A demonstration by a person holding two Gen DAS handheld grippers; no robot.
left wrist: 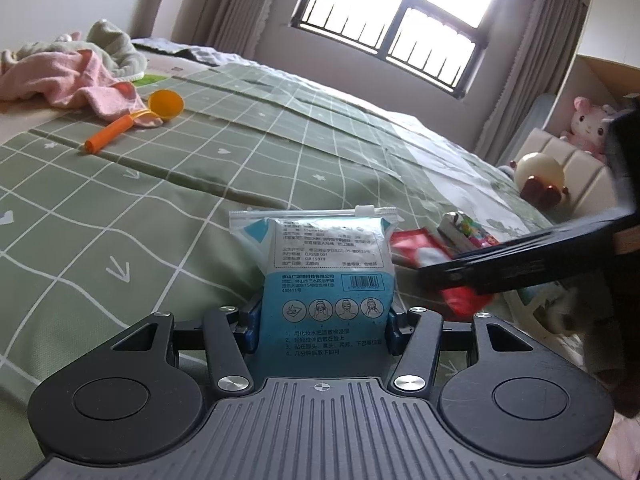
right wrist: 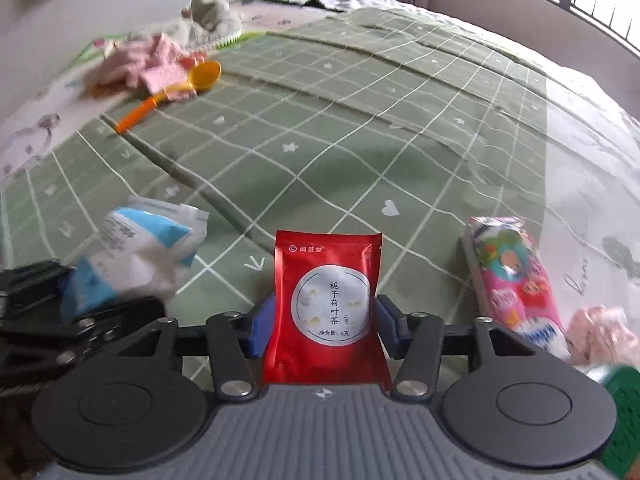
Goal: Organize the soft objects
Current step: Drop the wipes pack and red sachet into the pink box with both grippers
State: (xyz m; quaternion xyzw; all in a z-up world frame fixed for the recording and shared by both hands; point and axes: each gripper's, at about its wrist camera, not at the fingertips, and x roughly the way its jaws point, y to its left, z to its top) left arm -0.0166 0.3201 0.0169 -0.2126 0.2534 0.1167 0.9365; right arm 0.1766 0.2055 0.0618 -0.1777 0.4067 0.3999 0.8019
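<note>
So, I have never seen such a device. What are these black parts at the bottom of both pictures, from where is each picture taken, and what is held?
Each picture comes from a camera on a hand-held gripper, looking forward along its two blue-padded fingers; a person holds one gripper in each hand. In the left one, the left gripper is shut on a blue-and-white zip pouch. In the right one, the right gripper has a red tea sachet between its pads, which look to be touching it. Below is a bed with a green checked cover. On it lie a pink cloth, an orange scoop and a colourful packet.
</note>
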